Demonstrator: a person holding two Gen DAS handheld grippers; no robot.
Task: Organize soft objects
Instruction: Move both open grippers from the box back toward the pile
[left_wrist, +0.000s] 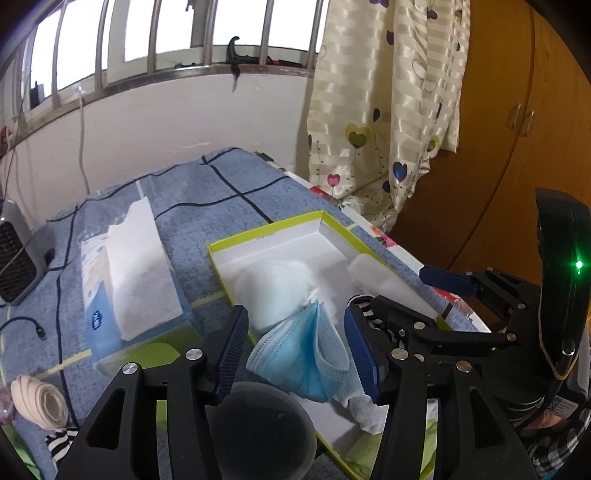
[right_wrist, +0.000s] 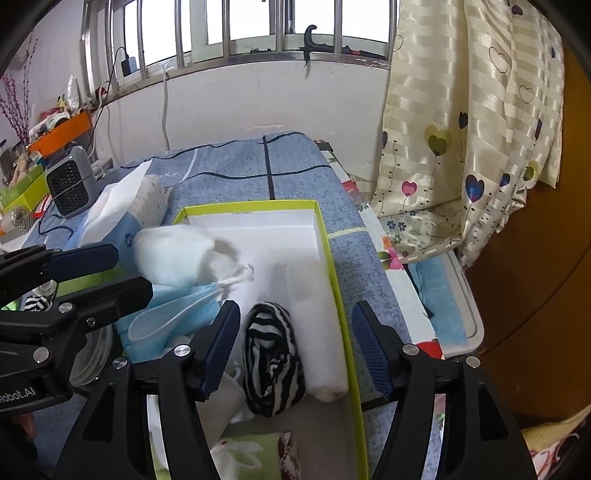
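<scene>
A green-rimmed white box (left_wrist: 266, 230) (right_wrist: 328, 243) lies on the blue cloth. In it are a blue face mask (left_wrist: 306, 354) (right_wrist: 173, 314), a white mask (left_wrist: 273, 286) (right_wrist: 173, 254), a rolled black-and-white striped sock (right_wrist: 271, 362) and a white roll (left_wrist: 380, 278) (right_wrist: 317, 332). My left gripper (left_wrist: 295, 350) is open above the blue mask. My right gripper (right_wrist: 295, 347) (left_wrist: 391, 295) is open above the striped sock and white roll.
A tissue pack (left_wrist: 133, 273) (right_wrist: 110, 218) lies left of the box. A beige bandage roll (left_wrist: 40, 402) and another striped sock (left_wrist: 61, 443) lie near left. A grey fan heater (left_wrist: 18, 254) (right_wrist: 70, 181) stands far left. A curtain (left_wrist: 388, 110) hangs right.
</scene>
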